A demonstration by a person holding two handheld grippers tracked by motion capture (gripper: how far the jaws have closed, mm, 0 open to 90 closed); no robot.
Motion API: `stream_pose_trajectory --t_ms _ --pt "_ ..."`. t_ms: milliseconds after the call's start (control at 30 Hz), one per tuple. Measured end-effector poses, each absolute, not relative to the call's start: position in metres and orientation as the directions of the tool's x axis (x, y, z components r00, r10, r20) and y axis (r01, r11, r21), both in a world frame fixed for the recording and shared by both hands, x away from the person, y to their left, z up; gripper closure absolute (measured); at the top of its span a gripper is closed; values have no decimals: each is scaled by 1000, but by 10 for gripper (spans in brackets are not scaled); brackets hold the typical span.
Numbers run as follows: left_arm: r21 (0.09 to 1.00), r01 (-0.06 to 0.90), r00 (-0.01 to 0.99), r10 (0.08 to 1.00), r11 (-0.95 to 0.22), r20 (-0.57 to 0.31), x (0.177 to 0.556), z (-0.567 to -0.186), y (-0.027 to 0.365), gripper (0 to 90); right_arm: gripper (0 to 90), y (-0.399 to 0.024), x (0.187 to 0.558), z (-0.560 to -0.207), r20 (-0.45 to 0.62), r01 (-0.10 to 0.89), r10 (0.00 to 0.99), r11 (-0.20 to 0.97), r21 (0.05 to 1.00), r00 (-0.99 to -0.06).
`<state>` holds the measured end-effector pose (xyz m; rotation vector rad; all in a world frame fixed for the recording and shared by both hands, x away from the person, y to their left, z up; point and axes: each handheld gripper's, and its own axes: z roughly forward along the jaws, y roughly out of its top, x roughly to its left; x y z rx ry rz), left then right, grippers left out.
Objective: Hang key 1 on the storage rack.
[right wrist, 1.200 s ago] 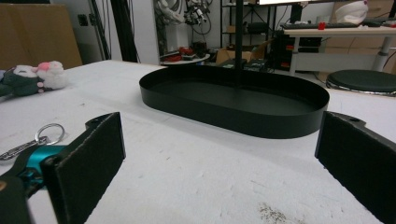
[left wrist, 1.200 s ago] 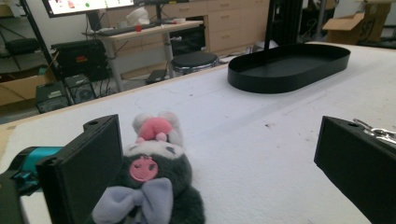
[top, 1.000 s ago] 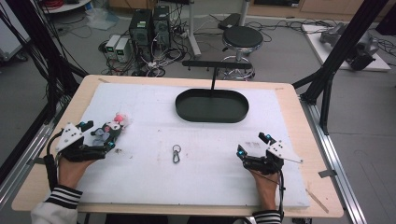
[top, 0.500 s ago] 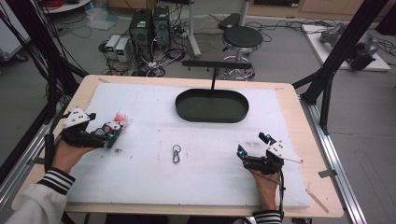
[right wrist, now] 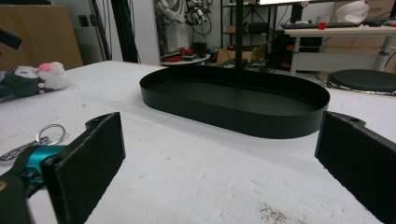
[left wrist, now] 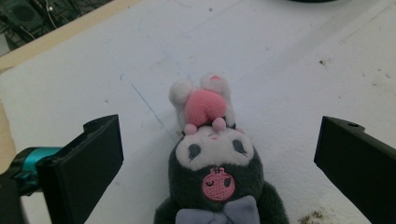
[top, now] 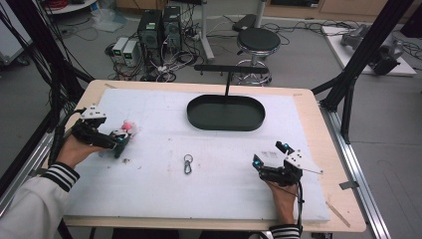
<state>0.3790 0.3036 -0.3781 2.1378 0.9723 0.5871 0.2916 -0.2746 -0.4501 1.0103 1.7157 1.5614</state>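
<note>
Black oval tray [top: 226,122] at the far middle of the white table [top: 209,194], keyring [top: 187,164] lying mid-table

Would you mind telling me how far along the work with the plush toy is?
Nothing looks finished: the tray holds nothing. In hand: the left hand-held gripper has its jaws open around the plush toy, not gripping yet. Closing and lifting remain. The right hand-held gripper rests open.

The plush toy [left wrist: 215,179] is dark grey with a white face, pink heart and lilac bow, the tray [top: 226,112] black, the keyring [top: 187,163] silver, the tabletop [top: 308,122] white.
</note>
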Motion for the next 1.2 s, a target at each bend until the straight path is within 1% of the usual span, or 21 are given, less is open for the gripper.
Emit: stream_pose_trajectory --t_ms 100,133,167,467,600,700,1000,1200 --pt "735 473 612 781 -486 123 384 -378 301 17 9 -274 291 -450 66 145 847 14 989 -528" --pt "735 473 612 781 -486 123 384 -378 301 17 9 -274 291 -450 66 146 847 14 989 -528" --pt "716 495 613 782 -493 115 387 -378 300 17 9 -274 291 -450 65 145 846 15 989 -529" --pt "662 534 613 780 -526 125 395 -386 297 17 9 -274 291 -450 65 144 846 15 989 -530" --pt "654 546 612 782 -523 115 397 -388 297 17 9 -274 291 -450 65 144 845 15 989 -530" --pt "625 566 613 781 -538 117 399 -393 296 17 9 -274 291 -450 65 145 845 14 989 -530" --pt "575 597 621 776 -559 109 402 -400 293 18 9 -274 291 -450 65 144 845 14 989 -530" --pt "561 610 621 777 -560 101 404 -405 291 25 9 -275 292 -450 63 141 846 15 990 -529"
